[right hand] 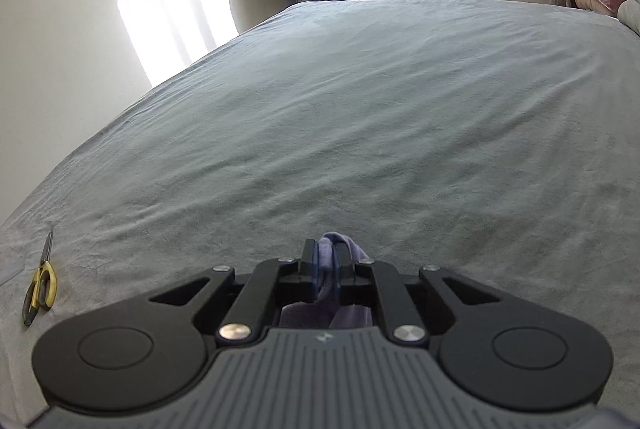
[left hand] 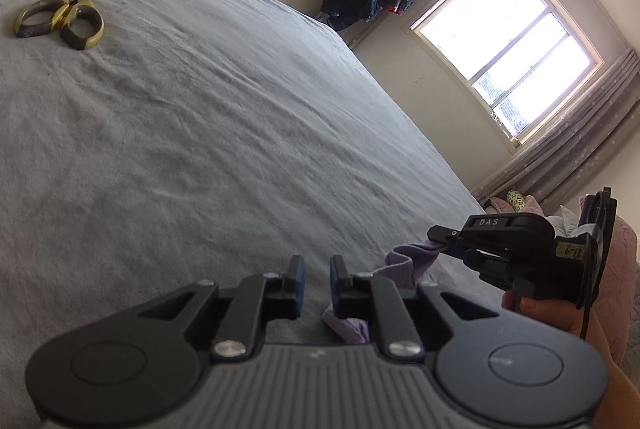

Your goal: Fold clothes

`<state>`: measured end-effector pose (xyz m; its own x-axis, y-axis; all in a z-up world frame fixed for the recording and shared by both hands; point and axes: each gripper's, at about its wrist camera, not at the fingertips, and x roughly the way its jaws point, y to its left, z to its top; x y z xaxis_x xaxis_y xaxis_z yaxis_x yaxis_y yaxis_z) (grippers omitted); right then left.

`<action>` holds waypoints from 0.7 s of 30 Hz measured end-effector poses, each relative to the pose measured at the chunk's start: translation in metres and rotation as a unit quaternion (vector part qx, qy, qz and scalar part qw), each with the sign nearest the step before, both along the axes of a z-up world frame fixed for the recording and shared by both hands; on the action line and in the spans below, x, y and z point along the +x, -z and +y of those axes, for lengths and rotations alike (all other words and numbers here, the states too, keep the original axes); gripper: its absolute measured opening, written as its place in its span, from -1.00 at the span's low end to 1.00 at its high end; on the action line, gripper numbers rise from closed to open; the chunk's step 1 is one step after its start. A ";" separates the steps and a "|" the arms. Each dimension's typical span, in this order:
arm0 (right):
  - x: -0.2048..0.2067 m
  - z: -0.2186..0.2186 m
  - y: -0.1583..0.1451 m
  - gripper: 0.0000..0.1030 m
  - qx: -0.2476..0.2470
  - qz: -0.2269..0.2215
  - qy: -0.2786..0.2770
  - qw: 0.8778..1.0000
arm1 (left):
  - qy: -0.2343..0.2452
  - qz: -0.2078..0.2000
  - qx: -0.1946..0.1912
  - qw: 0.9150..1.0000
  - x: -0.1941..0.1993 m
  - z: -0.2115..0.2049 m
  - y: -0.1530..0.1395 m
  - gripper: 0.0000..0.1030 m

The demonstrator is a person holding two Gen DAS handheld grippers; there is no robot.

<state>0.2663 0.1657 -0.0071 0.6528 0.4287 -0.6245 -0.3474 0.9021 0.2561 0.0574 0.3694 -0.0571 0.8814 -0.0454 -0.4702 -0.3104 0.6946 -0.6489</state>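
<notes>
Garment [right hand: 334,269] bunched in right claw [right hand: 325,265], orientation unclear.

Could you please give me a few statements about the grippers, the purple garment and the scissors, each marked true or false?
1. The right gripper is shut on the purple garment. True.
2. The left gripper is clamped on the garment. False: its jaws stand apart with nothing between them.
3. The scissors lie on the grey bedsheet. True.
4. The scissors have red handles. False: they are yellow and dark.
</notes>
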 end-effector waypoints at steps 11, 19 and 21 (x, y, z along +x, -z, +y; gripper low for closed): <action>-0.036 -0.033 -0.008 0.03 -0.009 0.006 -0.034 0.999 | 0.044 0.043 0.014 0.998 0.015 -0.025 0.007 -0.25; -0.083 -0.070 -0.003 0.03 -0.002 0.017 -0.079 0.997 | 0.045 0.039 -0.029 0.998 0.018 -0.030 0.014 -0.28; -0.093 -0.075 -0.001 0.03 -0.004 0.018 -0.092 0.996 | 0.039 0.042 -0.024 0.998 0.019 -0.033 0.014 -0.28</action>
<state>0.1732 0.0912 -0.0058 0.5409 0.5341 -0.6498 -0.4977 0.8260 0.2647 0.0769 0.3359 -0.0708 0.8321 -0.1364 -0.5376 -0.3112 0.6875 -0.6561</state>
